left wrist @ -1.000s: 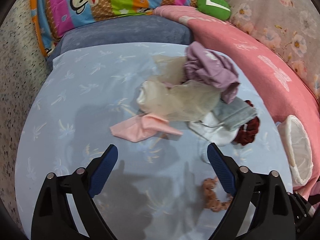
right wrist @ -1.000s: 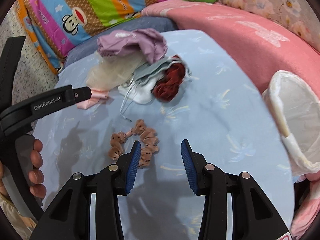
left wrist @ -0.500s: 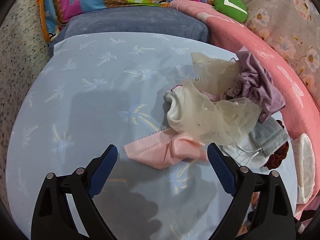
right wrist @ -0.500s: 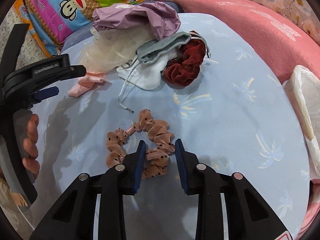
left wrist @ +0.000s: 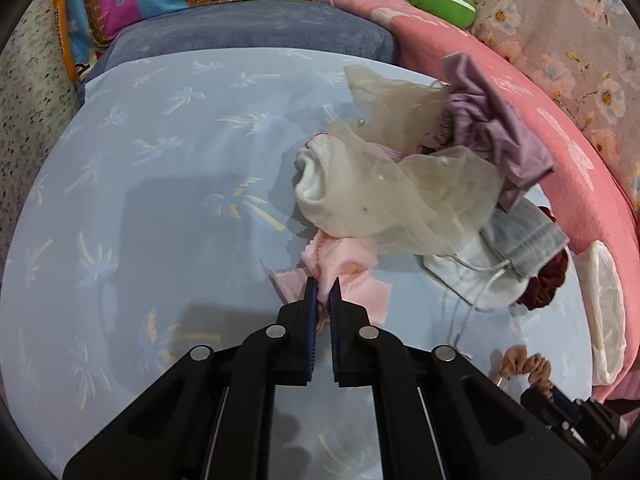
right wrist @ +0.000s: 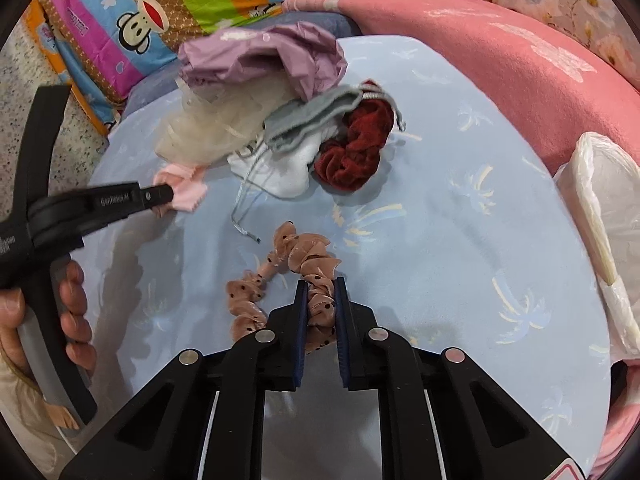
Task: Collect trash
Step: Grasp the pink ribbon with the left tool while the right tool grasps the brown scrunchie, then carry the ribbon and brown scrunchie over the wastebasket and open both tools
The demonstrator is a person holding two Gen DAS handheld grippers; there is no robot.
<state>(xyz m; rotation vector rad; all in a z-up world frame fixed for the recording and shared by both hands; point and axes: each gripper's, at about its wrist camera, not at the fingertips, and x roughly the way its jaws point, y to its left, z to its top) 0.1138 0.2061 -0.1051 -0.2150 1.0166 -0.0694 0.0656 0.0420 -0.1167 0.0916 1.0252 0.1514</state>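
Left gripper (left wrist: 324, 294) pinches the pink satin cloth scrap (left wrist: 340, 268), right gripper (right wrist: 321, 300) the tan dotted fabric scrunchie (right wrist: 304, 276), both jaws nearly closed, presumably for bagging in the white plastic bag (right wrist: 604, 216).

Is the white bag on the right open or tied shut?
Open: the white bag gapes, its rim spread wide, showing the inside.

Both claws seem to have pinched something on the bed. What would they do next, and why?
Probably lift both: the left gripper is shut on the pink cloth, the right gripper on the dotted scrunchie, both lying on the sheet.
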